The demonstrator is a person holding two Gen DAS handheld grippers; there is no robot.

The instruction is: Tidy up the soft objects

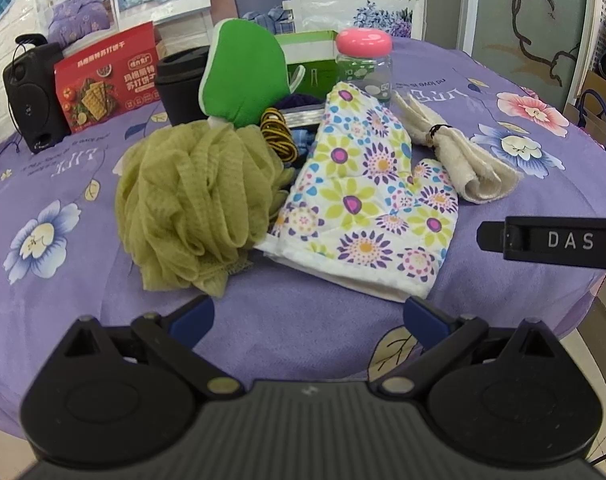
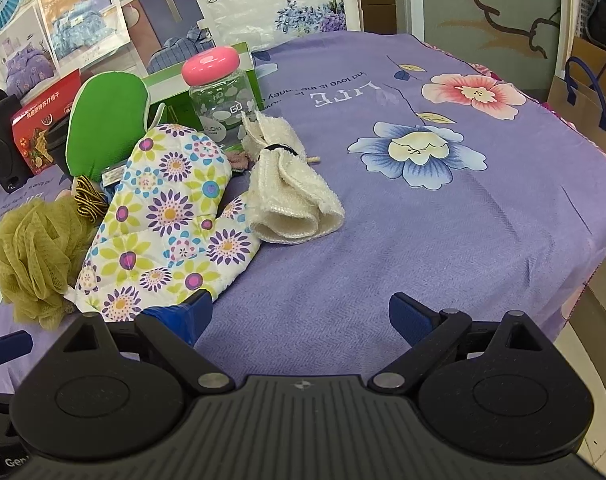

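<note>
A flowered oven mitt (image 1: 367,196) lies in the middle of the purple cloth, also in the right wrist view (image 2: 167,216). An olive mesh bath pouf (image 1: 195,204) (image 2: 35,256) sits to its left. A rolled cream towel (image 1: 459,152) (image 2: 291,196) tied with a black band lies to its right. A green bath glove (image 1: 243,76) (image 2: 107,124) stands behind. A yellow-black cord (image 1: 277,134) (image 2: 87,196) lies between them. My left gripper (image 1: 309,318) is open and empty, just short of the mitt. My right gripper (image 2: 299,314) is open and empty, right of the mitt's cuff.
A pink-lidded glass jar (image 1: 365,60) (image 2: 221,96), a green box (image 1: 307,64), a black cup (image 1: 181,84), a red biscuit box (image 1: 107,80) and a black speaker (image 1: 33,96) stand at the back. The table edge drops off at right (image 2: 599,264). The right gripper's body (image 1: 551,240) shows in the left view.
</note>
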